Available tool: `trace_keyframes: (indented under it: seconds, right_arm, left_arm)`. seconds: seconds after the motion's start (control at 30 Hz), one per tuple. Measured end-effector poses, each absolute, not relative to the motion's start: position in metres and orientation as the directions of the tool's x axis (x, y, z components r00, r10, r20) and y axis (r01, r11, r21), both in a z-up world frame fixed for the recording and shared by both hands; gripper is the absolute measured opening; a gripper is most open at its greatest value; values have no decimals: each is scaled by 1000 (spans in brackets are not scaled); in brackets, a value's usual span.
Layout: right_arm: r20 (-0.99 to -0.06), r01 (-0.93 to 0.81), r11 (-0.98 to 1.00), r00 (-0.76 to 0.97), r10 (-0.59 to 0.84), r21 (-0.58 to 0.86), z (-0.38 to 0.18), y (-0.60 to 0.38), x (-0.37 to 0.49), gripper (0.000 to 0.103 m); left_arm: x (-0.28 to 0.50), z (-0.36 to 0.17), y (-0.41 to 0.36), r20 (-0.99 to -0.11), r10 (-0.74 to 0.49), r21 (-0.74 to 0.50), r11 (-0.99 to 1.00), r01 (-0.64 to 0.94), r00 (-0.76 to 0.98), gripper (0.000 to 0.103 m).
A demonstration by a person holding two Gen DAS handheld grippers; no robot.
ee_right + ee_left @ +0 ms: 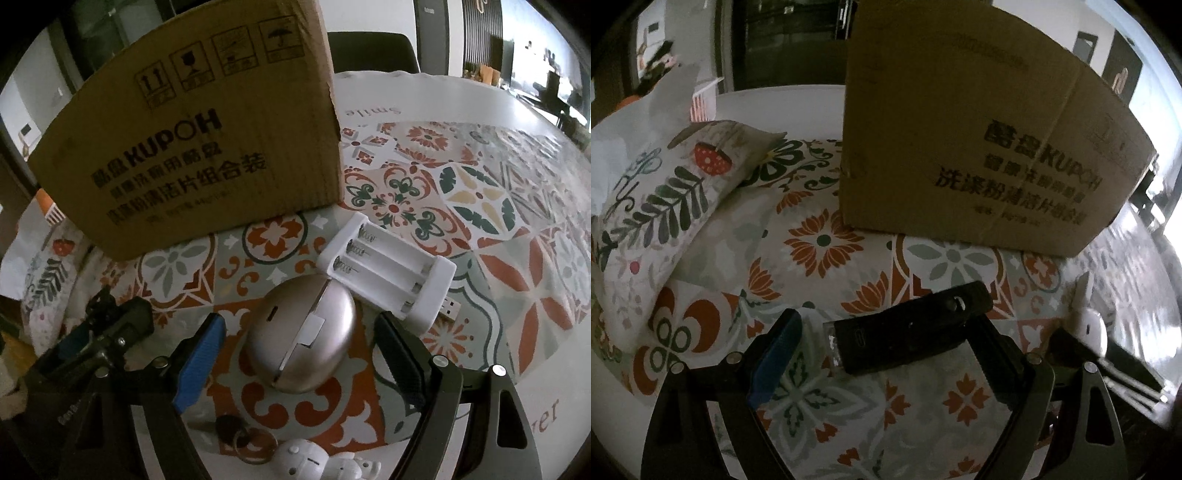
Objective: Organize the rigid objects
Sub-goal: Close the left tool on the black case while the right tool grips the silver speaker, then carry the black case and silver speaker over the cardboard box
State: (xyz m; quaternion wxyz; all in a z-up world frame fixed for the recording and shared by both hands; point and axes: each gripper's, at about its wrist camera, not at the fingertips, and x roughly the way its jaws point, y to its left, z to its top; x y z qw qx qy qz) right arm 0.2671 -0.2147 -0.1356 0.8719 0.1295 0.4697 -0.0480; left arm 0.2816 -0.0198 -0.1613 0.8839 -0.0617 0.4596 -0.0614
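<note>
Two grippers we hold over the patterned tablecloth (480,192). Our left gripper (886,354) stands released, a black rectangular device (908,328) between its fingers, untouched. Behind sits the cardboard box (960,129). Our right gripper (299,350) is spread around a silvery mouse (299,339), unclamped, beside a white battery charger (388,266).

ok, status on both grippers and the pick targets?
Left gripper open, straddling black device. Right gripper open around the mouse, pads clear. Cardboard box behind; battery charger crowds the right finger.
</note>
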Motion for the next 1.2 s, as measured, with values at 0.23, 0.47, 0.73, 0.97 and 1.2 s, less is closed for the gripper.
trace_keyframes:
  seconds: [0.23, 0.47, 0.73, 0.97, 1.2]
  right_arm:
    - [-833, 198, 964, 552, 40, 177, -135, -215, 267, 84]
    - [-827, 182, 972, 562, 19, 147, -136, -214, 262, 80]
    - [-822, 188, 973, 570, 1, 132, -135, -215, 255, 58]
    - [-812, 152, 973, 582, 55, 175, -135, -219, 247, 58]
    - [-797, 131, 974, 599, 72, 186, -130, -218, 234, 58]
  left_arm:
    - [284, -164, -25, -812, -117, -108, 993, 49, 571, 91]
    - [279, -166, -30, -800, -57, -34, 998, 50, 597, 76]
    - [271, -165, -26, -795, -95, -50, 995, 92, 599, 76]
    - [257, -161, -27, -796, -132, -75, 990, 120, 590, 76]
    - [246, -148, -28, -781, -119, -50, 990, 129, 613, 76]
